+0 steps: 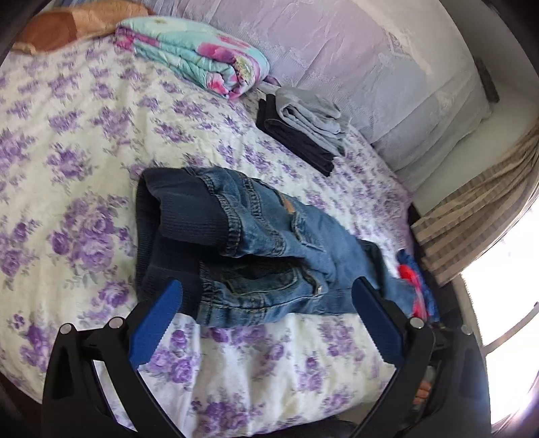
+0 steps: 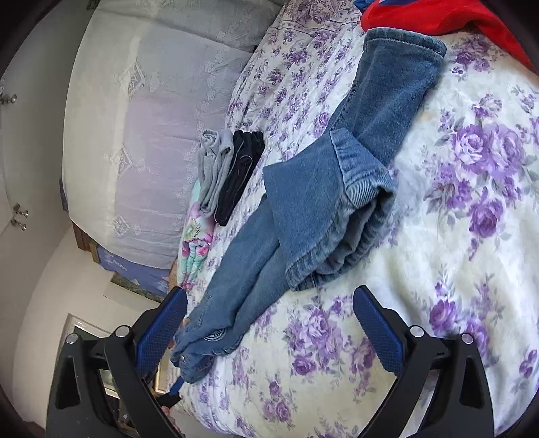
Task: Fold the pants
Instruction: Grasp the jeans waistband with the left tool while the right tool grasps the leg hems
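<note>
The small blue denim pants with a dark navy ribbed waistband [image 1: 235, 242] lie crumpled on the bed covered by a white quilt printed with purple roses [image 1: 84, 141]. In the left wrist view the waistband end is nearest, folded over itself just beyond the fingertips, and the legs trail off to the right. The right wrist view shows the same pants [image 2: 323, 202] from the other end: one leg runs to the far right with its cuff open, the other is doubled back over the middle in a loose bundle, and a narrow stretch with a round printed patch reaches the near left edge of the bed.

The left claw [image 1: 266, 296] is spread wide, its blue pads either side of the waistband end, gripping nothing. The right claw [image 2: 269, 303] is also spread, hovering over the near edge of the bed; whether its left pad touches the denim cannot be told.

Far across the bed sits a folded pile of grey and black clothes [image 1: 303, 124]. Only the left view shows the rolled turquoise blanket with pink flowers [image 1: 195, 54] whole, and an orange pillow [image 1: 67, 23]. A red garment [image 2: 438, 17] lies past the far cuff in the right view.
</note>
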